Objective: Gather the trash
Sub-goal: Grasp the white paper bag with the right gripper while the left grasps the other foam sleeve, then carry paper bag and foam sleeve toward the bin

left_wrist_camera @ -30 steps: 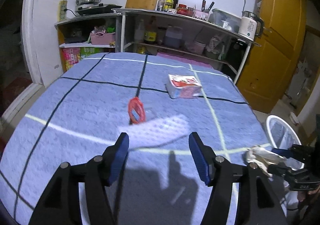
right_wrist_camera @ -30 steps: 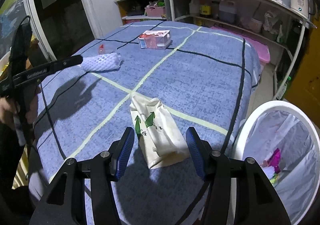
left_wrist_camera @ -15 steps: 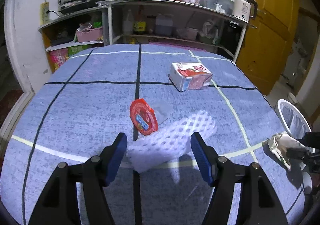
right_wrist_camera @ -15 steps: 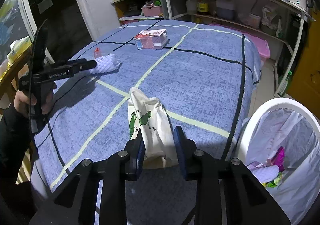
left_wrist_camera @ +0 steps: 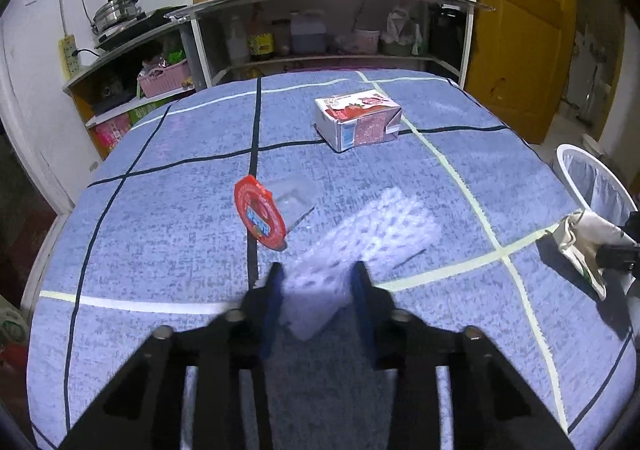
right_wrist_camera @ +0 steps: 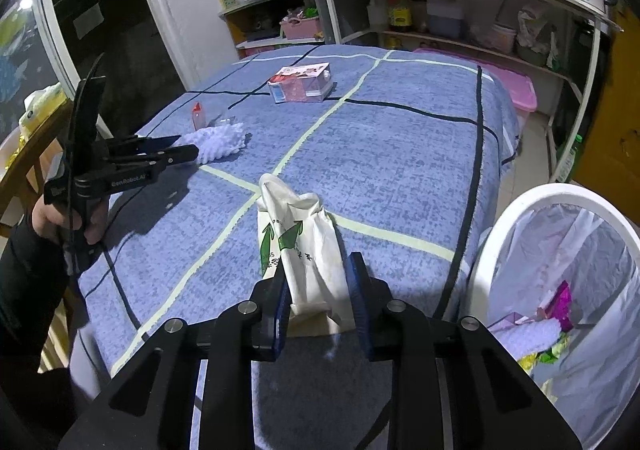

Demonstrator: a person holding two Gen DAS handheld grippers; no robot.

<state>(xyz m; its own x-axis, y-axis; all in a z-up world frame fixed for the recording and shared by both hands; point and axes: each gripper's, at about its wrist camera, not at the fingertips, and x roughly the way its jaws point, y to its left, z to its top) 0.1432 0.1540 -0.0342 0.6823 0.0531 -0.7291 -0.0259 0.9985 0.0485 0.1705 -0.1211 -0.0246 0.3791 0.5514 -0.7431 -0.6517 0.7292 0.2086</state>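
The left gripper (left_wrist_camera: pixel 316 276) is now pinching the near end of the white foam net (left_wrist_camera: pixel 360 246); a second ago its jaws were standing wide on either side of the net, and they have just been closing onto it. The right gripper (right_wrist_camera: pixel 318 278) is clamping the cream paper bag (right_wrist_camera: pixel 304 246), which a second ago was lying loose between its parted jaws.

The left wrist view is showing the red foil lid (left_wrist_camera: pixel 260 216) just ahead and left of the left jaws, a clear cup (left_wrist_camera: pixel 292 196) beside it, and the carton (left_wrist_camera: pixel 358 118) well beyond. It is catching only an edge of the white bin (left_wrist_camera: pixel 576 170). The right wrist view is showing the bin (right_wrist_camera: pixel 520 218) just right of the right jaws, with wrappers inside, and the hand (right_wrist_camera: pixel 68 218) gripping the left tool.

The net's long axis is running away from the left jaws, slanting up and right over the blue checked surface (left_wrist_camera: pixel 160 230). The bag's long axis is pointing straight ahead from the right jaws, its crumpled end farthest away.
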